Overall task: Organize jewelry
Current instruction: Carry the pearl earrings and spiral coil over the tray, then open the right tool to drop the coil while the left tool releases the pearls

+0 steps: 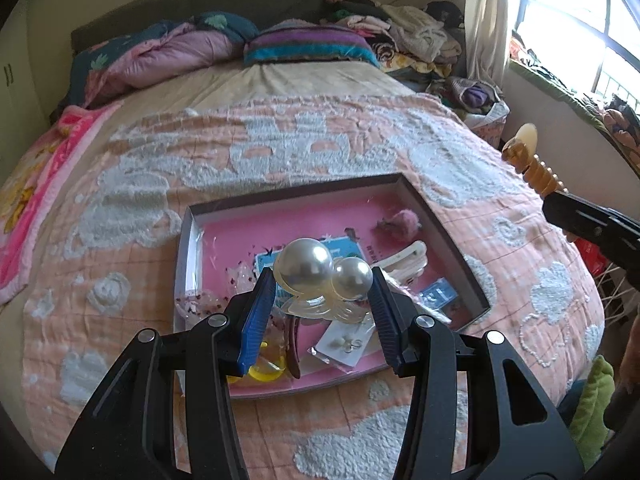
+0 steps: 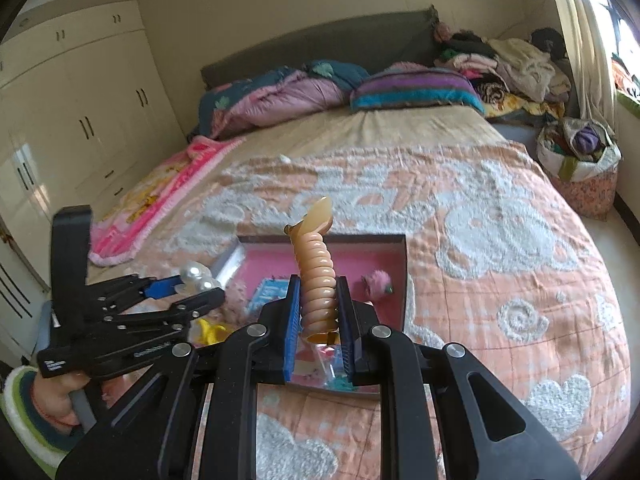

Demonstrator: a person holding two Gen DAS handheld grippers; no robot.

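Note:
My left gripper (image 1: 322,284) is shut on a pearl hair clip (image 1: 320,270), two big white pearls on a clear claw, held above the pink-lined box (image 1: 196,224) on the bed. It also shows in the right wrist view (image 2: 198,280). My right gripper (image 2: 318,294) is shut on a beige ribbed hair clip (image 2: 318,276), held upright over the box (image 2: 402,280). In the left wrist view that clip (image 1: 532,164) sticks out at the right, above the bedspread.
The box holds a pink pom-pom (image 1: 400,222), a white clip (image 1: 404,258), a yellow ring (image 1: 266,370), a brown clip (image 1: 294,346) and small packets. An orange-and-white bedspread (image 1: 300,148) covers the bed. Pillows and clothes lie at the head, a full bag (image 2: 580,160) at the right.

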